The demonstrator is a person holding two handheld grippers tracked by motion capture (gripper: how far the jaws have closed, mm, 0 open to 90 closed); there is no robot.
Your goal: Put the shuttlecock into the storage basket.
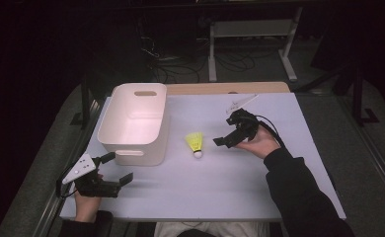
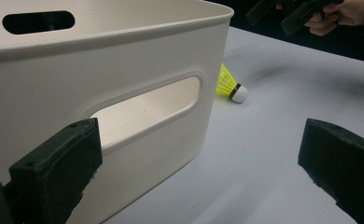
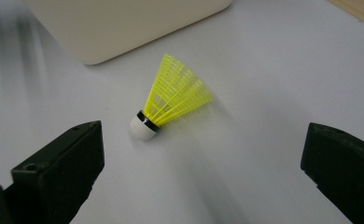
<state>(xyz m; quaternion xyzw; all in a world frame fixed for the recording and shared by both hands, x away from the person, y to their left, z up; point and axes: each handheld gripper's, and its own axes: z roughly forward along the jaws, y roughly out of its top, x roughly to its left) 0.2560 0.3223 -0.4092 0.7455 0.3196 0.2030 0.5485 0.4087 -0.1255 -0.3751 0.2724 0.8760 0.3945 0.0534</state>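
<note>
Right gripper (image 1: 223, 140) spread wide, aimed left at yellow plastic shuttlecock (image 1: 195, 143) for pickup; left gripper (image 1: 117, 169) released, idling near white plastic bin (image 1: 112, 134).

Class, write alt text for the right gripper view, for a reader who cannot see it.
A yellow shuttlecock with a white cork tip lies on its side on a pale table, beyond the open right gripper, whose two black jaws stand wide apart. The rounded corner of a cream bin sits behind it.
</note>
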